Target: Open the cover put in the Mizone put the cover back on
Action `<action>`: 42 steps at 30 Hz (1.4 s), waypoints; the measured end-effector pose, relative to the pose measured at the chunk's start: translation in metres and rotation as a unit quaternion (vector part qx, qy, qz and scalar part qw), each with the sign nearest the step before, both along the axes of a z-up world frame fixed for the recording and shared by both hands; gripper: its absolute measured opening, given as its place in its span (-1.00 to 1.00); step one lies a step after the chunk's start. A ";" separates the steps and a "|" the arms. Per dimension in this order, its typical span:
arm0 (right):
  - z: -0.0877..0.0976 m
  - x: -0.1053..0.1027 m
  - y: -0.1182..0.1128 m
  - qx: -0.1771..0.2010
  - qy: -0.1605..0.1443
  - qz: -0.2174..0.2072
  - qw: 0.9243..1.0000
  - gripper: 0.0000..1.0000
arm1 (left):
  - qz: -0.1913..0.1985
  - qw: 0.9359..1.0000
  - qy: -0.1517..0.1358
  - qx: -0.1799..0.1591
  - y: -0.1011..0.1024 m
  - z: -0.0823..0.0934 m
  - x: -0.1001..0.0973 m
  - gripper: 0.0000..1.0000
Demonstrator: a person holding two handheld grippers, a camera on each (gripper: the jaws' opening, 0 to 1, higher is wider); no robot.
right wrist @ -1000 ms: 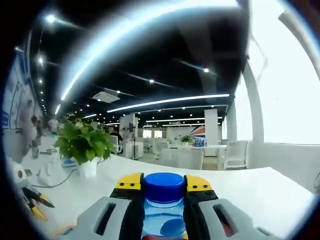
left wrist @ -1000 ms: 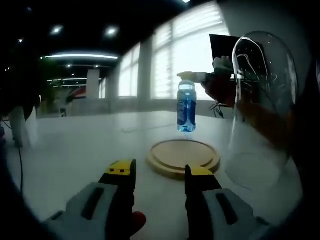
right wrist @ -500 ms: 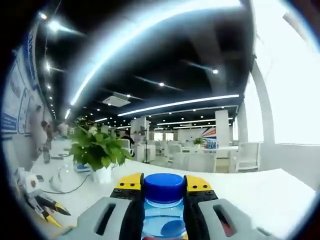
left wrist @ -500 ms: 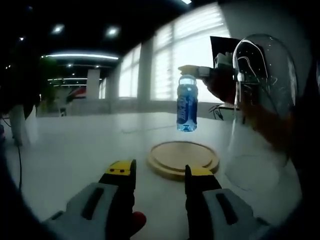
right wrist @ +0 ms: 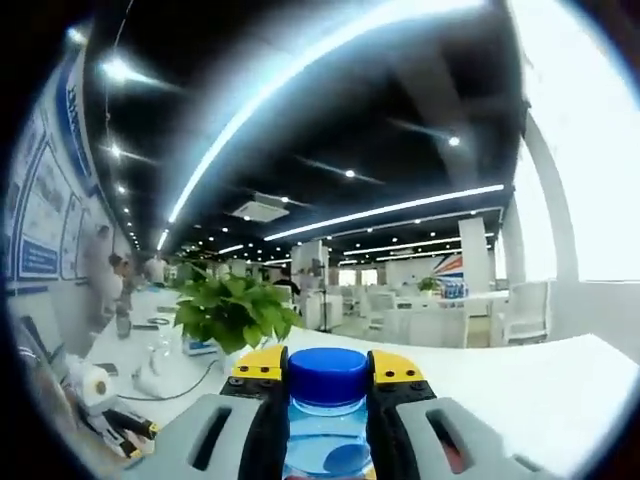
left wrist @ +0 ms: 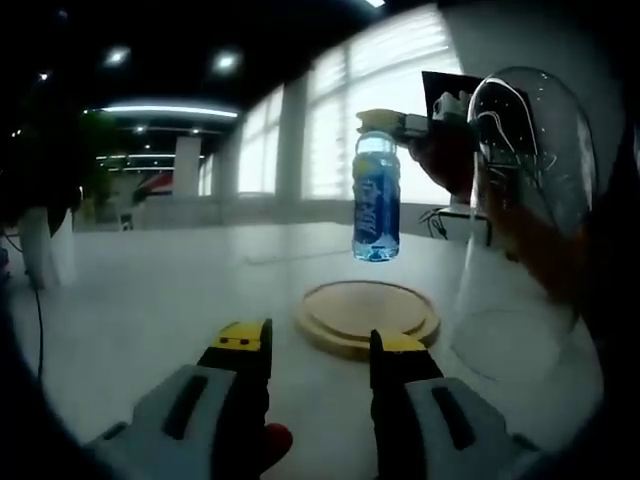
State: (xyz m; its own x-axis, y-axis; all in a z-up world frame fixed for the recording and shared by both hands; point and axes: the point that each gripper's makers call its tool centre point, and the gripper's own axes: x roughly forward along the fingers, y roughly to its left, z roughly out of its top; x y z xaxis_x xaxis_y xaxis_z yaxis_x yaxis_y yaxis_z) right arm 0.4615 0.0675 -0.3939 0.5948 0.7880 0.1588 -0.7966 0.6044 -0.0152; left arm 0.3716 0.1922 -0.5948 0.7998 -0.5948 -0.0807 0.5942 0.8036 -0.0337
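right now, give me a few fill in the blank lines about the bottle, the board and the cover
1. The right claw is shut on the bottle just below its ____ cap.
2. The bottle hangs in the air above the round ____ board.
3. The clear dome cover stands to the ____ of the board in the left gripper view.
4. The left claw is ____ and holds nothing.

Missing words: blue; wooden; right; open

Open office, ceiling strip lights (right wrist: pixel 330 70), bright windows (left wrist: pixel 345 120), white table (left wrist: pixel 150 290)
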 end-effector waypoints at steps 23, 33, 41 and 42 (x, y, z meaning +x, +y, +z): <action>-0.019 -0.051 0.048 -0.019 0.013 0.093 0.995 -0.54 | -0.002 1.000 0.004 0.002 -0.001 -0.002 0.001 -0.38; -0.017 -0.043 0.032 -0.035 0.020 0.122 0.992 -0.54 | -0.003 1.000 0.001 0.003 -0.001 -0.001 0.000 -0.38; -0.038 -0.052 0.067 -0.049 0.026 0.138 0.989 -0.54 | -0.002 1.000 0.002 0.004 0.000 -0.001 0.000 -0.38; -0.040 -0.053 0.069 -0.050 0.027 0.140 0.989 -0.54 | -0.002 1.000 0.001 0.004 0.000 -0.001 0.000 -0.38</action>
State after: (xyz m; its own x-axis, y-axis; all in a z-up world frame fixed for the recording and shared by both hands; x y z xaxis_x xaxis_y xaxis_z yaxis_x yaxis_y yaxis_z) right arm 0.4081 0.1365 -0.4336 0.3573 0.9329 0.0453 -0.9334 0.3583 -0.0174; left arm 0.3719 0.1921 -0.5958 0.7972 -0.5974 -0.0877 0.5974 0.8014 -0.0289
